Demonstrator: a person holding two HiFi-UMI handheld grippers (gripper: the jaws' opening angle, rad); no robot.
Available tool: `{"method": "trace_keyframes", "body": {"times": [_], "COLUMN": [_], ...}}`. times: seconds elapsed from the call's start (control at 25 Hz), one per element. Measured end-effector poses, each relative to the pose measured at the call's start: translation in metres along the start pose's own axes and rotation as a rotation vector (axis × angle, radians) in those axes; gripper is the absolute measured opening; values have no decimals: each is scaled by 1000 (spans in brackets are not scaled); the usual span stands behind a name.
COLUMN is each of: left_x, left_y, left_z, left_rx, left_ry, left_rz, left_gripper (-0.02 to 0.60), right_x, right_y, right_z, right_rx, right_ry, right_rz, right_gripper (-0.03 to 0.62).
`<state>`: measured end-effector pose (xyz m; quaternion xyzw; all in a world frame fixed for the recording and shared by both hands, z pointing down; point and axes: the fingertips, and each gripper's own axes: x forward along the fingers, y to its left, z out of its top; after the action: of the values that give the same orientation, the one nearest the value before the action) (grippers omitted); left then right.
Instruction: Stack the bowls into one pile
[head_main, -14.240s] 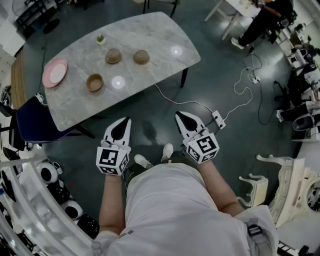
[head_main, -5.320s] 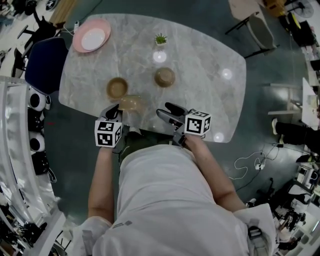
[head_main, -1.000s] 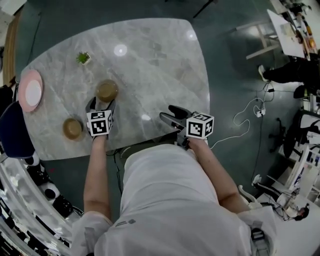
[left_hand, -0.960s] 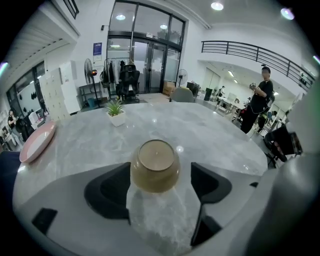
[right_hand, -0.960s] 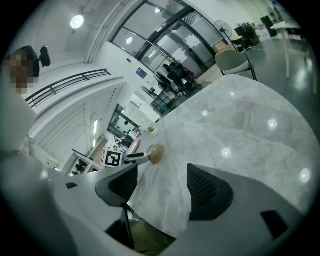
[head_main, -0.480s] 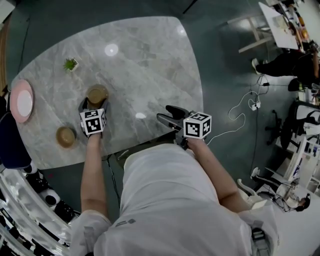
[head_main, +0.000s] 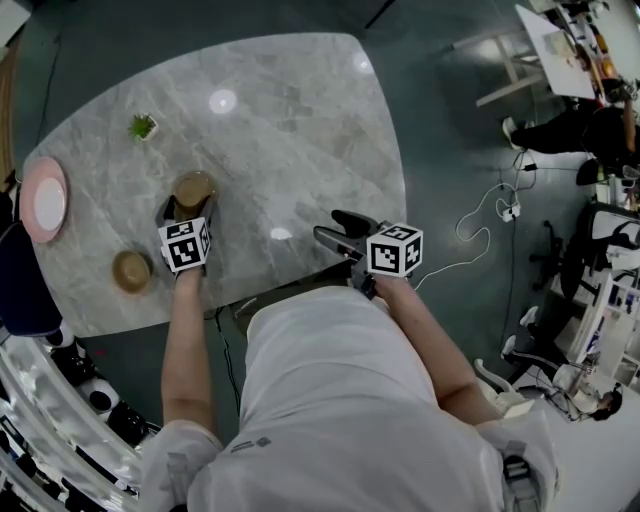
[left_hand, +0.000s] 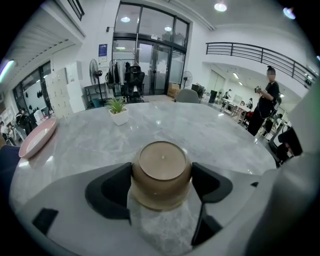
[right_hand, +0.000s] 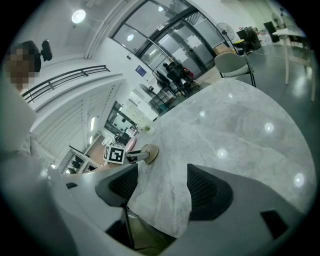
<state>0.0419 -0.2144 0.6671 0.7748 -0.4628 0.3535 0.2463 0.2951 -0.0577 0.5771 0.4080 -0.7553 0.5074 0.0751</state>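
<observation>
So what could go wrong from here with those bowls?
The left tool has just been opening its jaws, but the upside-down bowl sits snug between them; withdrawing carelessly might drag or topple it. The other bowl seems to stand mouth-up, so it may not nest on the upside-down one without flipping.

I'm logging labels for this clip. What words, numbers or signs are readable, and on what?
No text can be read.
The blue wall sign beside the glass doors: too small to read.
The left marker cube and right marker cube: black-and-white square patterns, no letters.
</observation>
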Motion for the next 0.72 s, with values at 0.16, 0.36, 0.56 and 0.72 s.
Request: {"method": "trace_keyframes", "body": {"times": [0.16, 0.36, 0.56, 0.72], "left_x": [-11, -28, -45, -59], "left_y": [-3, -8, -16, -22], "left_z": [-5, -15, -34, -50], "left_rx": [-6, -29, -57, -109], "left_ry": [-13, -17, -11, -8], "left_rz": [-13, -40, -66, -99], "left_gripper": [380, 377, 377, 376], "right_x": [1, 5, 9, 14], "right_y": [5, 18, 30, 40], "right_z": [-4, -8, -15, -24], "right_rx": [-8, -25, -47, -61], "right_ry": [3, 12, 26, 45], "right_rz": [6, 22, 42, 61], "right_gripper": [302, 302, 302, 302]}}
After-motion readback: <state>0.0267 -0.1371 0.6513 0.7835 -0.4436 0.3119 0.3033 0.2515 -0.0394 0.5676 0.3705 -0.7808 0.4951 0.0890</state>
